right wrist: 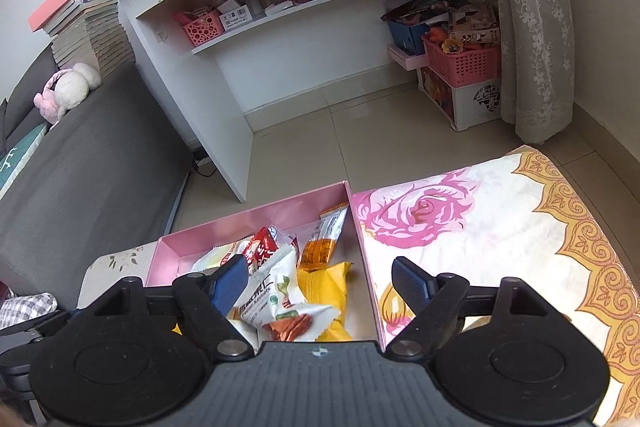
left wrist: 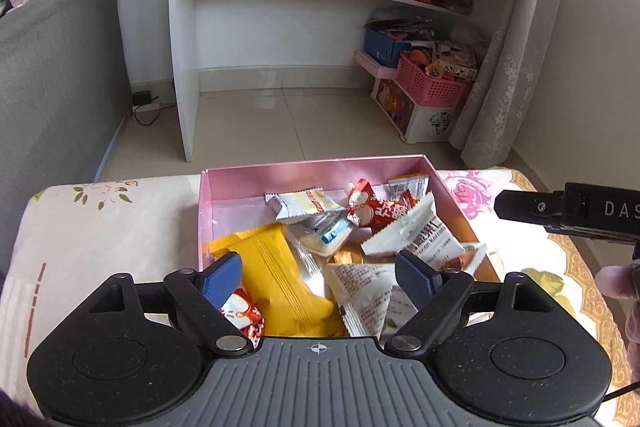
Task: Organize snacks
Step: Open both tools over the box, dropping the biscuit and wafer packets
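While both grippers hover with fingers spread wide and empty, a pink box (left wrist: pixel 244 183) sits on the floral cloth (right wrist: pixel 500 227), heaped with wrapped snacks. Left gripper (left wrist: pixel 320 277) hangs over a yellow packet (left wrist: pixel 276 267); right gripper (right wrist: pixel 320 281) straddles the box's wall above a white pecan packet (right wrist: pixel 276 303).

A pink box (left wrist: pixel 240 183) with no lid sits on a flowery cloth. It is full of snack packs all piled up. A big yellow pack (left wrist: pixel 280 279) lies near the front, tilted. A white pack with nuts on it (right wrist: pixel 276 311) rests on top of the pile. A red pack (left wrist: pixel 376 209) and a white and yellow pack (left wrist: pixel 304 205) lie further back. An orange and white pack (right wrist: pixel 324 241) leans by the right wall.
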Tool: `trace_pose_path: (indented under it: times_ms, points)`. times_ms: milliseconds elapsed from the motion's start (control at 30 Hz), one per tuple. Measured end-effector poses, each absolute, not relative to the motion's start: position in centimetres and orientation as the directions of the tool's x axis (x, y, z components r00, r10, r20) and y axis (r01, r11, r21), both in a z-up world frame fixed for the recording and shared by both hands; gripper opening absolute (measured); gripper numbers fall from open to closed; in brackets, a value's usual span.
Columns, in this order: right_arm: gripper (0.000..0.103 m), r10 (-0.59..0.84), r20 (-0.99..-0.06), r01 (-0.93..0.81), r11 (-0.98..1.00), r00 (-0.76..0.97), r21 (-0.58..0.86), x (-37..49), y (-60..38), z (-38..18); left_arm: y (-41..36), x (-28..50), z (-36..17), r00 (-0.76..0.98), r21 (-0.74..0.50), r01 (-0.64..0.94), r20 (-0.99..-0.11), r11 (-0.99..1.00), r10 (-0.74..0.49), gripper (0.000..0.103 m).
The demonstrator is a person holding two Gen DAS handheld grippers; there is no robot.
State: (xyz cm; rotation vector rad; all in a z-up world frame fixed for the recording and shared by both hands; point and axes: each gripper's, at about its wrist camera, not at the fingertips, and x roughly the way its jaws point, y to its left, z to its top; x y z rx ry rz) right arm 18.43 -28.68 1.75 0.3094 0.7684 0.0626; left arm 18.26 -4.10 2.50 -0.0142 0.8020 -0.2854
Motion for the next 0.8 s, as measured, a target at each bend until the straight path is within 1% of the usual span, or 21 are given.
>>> trace_pose_path:
  times_ms: [133,167,267,367,500,667,800]
  points:
    - [0.083,0.175,-0.669,0.047,0.953,0.722,0.3,16.1,-28.6,2.4,-3.6,15.2,3.1,0.668,-0.073,0.267,-0.705,0.961,-0.239,0.09]
    - [0.084,0.174,-0.671,0.048,0.953,0.72,0.299,15.4,-28.5,2.5,-3.5,14.6,3.2,0.666,-0.069,0.269,-0.707,0.961,-0.237,0.09]
    - [0.085,0.175,-0.679,0.051,0.953,0.713,0.299,14.0,-28.3,2.8,-2.9,12.5,3.4,0.659,-0.074,0.27,-0.713,0.96,-0.24,0.091]
    - [0.089,0.184,-0.679,0.043,0.952,0.711,0.303,12.5,-28.1,3.0,-2.3,10.8,3.6,0.654,-0.077,0.269,-0.717,0.96,-0.241,0.091]
    - [0.091,0.185,-0.68,0.026,0.957,0.709,0.288,10.4,-27.5,3.4,-1.5,8.8,3.7,0.655,-0.085,0.259,-0.717,0.962,-0.239,0.095]
    - [0.094,0.221,-0.676,-0.018,0.955,0.703,0.295,8.0,-26.9,3.4,-0.1,6.3,2.8,0.668,-0.086,0.253,-0.705,0.964,-0.238,0.096]
    - [0.095,0.23,-0.671,-0.038,0.957,0.705,0.288,6.6,-26.7,2.7,0.9,5.2,2.1,0.665,-0.09,0.242,-0.709,0.966,-0.233,0.096]
